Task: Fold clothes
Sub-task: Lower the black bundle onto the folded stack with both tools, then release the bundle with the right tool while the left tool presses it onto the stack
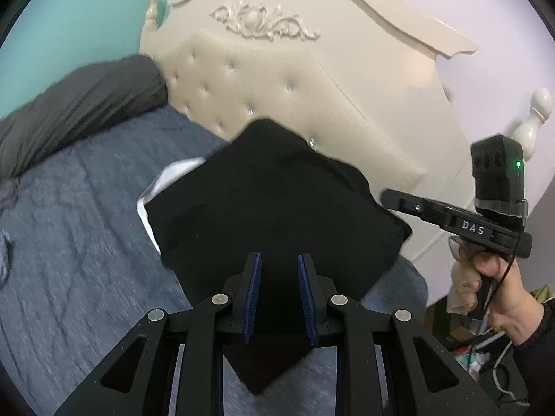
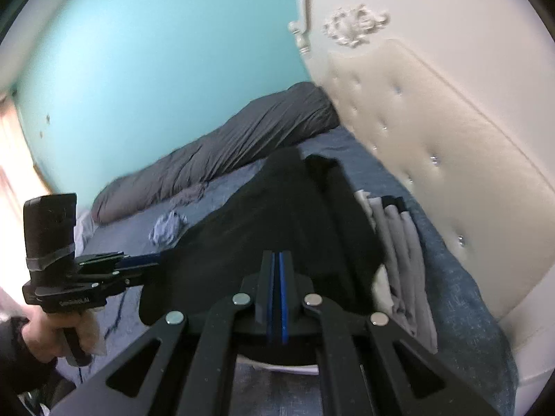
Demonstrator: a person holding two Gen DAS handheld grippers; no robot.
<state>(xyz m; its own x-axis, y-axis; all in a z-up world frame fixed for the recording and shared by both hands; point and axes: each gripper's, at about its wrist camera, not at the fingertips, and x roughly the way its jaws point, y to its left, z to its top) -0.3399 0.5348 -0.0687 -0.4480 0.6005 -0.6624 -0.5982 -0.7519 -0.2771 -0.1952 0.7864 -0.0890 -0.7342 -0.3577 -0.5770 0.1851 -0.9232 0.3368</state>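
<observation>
Left wrist view: your left hand-held gripper (image 1: 279, 277), lower centre, stands partly open with the black garment (image 1: 270, 201) between its pads, not clearly pinched; it could slip. Right wrist view: your right hand-held gripper (image 2: 277, 270) is closed at the garment's near edge above the bed (image 2: 461, 277); pulling unevenly skews the fold.

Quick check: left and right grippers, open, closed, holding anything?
Left gripper: partly open, black garment between the jaws, grip uncertain.
Right gripper: closed at the black garment's edge; looks pinched.
</observation>
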